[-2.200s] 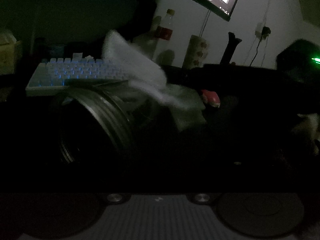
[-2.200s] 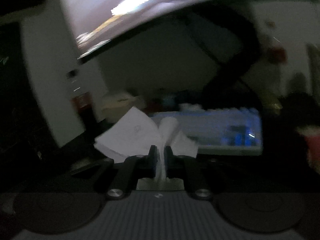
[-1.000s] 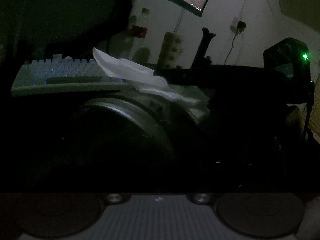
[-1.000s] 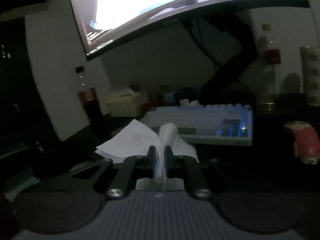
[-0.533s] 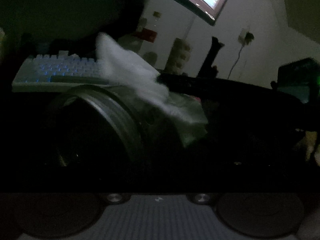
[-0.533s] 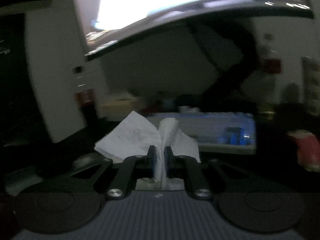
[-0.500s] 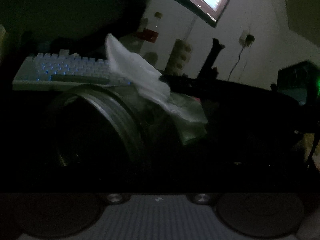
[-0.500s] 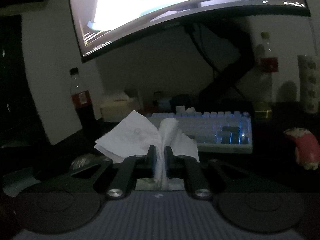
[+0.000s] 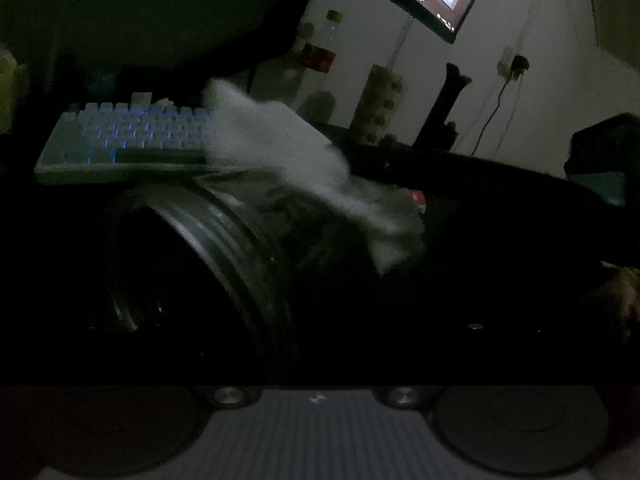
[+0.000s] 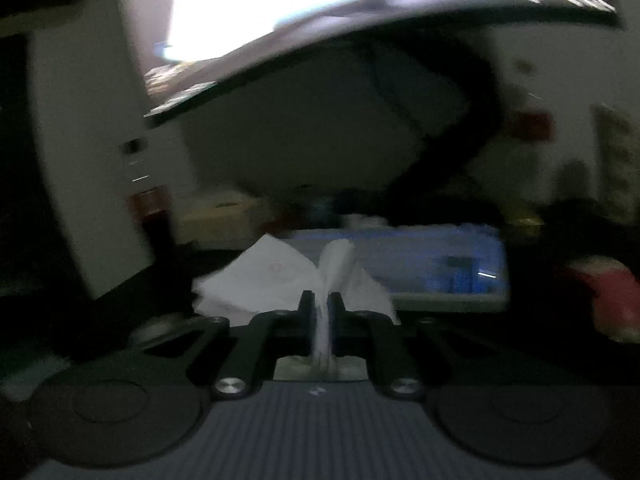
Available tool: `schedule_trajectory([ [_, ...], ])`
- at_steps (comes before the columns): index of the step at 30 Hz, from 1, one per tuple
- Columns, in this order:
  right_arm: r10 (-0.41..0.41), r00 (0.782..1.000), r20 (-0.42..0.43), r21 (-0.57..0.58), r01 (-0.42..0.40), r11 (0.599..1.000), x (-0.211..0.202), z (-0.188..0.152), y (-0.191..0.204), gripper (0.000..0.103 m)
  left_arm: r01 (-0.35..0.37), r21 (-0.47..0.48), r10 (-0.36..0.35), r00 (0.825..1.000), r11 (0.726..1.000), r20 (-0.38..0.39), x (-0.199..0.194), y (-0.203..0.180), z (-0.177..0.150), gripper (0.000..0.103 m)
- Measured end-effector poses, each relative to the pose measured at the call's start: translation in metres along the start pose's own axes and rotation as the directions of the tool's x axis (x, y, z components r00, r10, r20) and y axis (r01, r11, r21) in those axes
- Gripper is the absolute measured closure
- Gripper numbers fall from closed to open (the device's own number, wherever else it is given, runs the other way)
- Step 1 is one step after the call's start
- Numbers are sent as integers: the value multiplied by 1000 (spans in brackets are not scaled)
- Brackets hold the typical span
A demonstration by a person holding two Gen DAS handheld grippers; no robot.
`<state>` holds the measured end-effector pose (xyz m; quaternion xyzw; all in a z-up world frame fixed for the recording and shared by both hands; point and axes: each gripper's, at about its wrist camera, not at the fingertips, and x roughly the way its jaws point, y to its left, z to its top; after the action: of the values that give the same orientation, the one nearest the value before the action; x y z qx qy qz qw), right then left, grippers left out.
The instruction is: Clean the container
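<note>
Evidently mid-wipe: the right gripper pinches a crumpled white tissue on the clear ribbed jar; the left gripper's grip is too dark to tell; next, firm strokes around its wall

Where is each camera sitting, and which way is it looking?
Left wrist: sits on the left tongs, looks past a clear jar filling the near view; its fingers are lost in the dark.
Right wrist: sits on the right tongs, looks toward the monitor; black fingers pinch a white tissue.
Both show the tissue and the lit keyboard.
</note>
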<state>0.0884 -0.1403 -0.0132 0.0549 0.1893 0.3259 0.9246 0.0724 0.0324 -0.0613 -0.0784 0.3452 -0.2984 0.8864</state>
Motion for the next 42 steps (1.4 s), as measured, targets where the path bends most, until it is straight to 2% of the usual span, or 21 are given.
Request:
schedule_trajectory([
  [2, 118, 993, -12, -66, -118, 991, 1, -5, 21, 93, 3, 5, -3, 1000, 1000, -6, 0, 1, -1, 0],
  [5, 152, 988, -27, -68, -154, 986, 2, -5, 19, 94, 8, 12, -8, 1000, 1000, -12, 1, 3, 1, 0],
  [6, 134, 991, -27, -55, -135, 989, 3, -5, 14, 95, 10, 11, -10, 1000, 1000, -14, 1, 4, 1, 0],
  [9, -23, 1000, -19, 15, 24, 1000, 7, 0, -13, 92, -7, 14, 7, 1000, 1000, -14, 1, 6, 2, 0],
  [10, -49, 999, -21, 41, 49, 998, 8, 2, -19, 92, -15, 18, 15, 1000, 1000, -14, 1, 6, 2, 0],
  [12, -11, 1000, -27, 38, 12, 999, 8, 1, -14, 92, -14, 16, 15, 1000, 1000, -13, 1, 8, 3, 0],
  [15, 153, 987, -55, -53, -156, 986, 8, -5, 12, 92, -9, 16, 10, 1000, 1000, -11, 2, 9, 4, 0],
  [16, 175, 983, -62, -71, -179, 981, 6, -7, 17, 92, -10, 24, 10, 1000, 1000, -10, 2, 8, 3, 1],
  [19, 121, 991, -52, -99, -126, 987, 7, -8, 16, 93, -23, 54, 23, 1000, 998, -6, 0, 5, -1, 1],
  [22, 15, 999, -40, -14, -16, 1000, 7, -4, -10, 92, -33, 63, 34, 999, 997, -5, -5, 6, -3, 1],
  [23, 1, 999, -43, 3, -1, 1000, 8, -2, -14, 92, -33, 59, 33, 999, 998, -4, -6, 7, -3, 1],
  [26, 37, 997, -64, 17, -36, 999, 7, 1, -11, 88, -26, 38, 26, 1000, 999, 2, -6, 13, -1, 1],
  [28, 112, 990, -84, -31, -115, 993, 8, -1, 3, 89, -33, 36, 33, 999, 999, 8, -5, 14, 0, 1],
  [30, 140, 986, -94, -62, -146, 987, 13, -2, 15, 91, -52, 44, 52, 999, 998, 8, -3, 12, 1, 1],
  [36, -13, 998, -58, 38, 16, 999, 19, 6, -15, 91, -67, 60, 67, 998, 996, -6, -2, 15, 5, 1],
  [38, -18, 998, -54, -10, 18, 1000, 22, 6, -2, 87, -65, 62, 65, 998, 996, -8, 0, 19, 8, 1],
  [39, -2, 999, -54, -45, -1, 999, 24, 5, 6, 87, -61, 62, 62, 998, 996, -8, 1, 21, 10, 1],
  [41, 82, 995, -65, -93, -88, 992, 25, 1, 18, 87, -54, 55, 54, 999, 997, -4, 2, 25, 12, 1],
  [42, 87, 994, -63, -100, -93, 991, 25, 0, 18, 88, -54, 50, 54, 999, 997, -3, 2, 27, 12, 1],
])
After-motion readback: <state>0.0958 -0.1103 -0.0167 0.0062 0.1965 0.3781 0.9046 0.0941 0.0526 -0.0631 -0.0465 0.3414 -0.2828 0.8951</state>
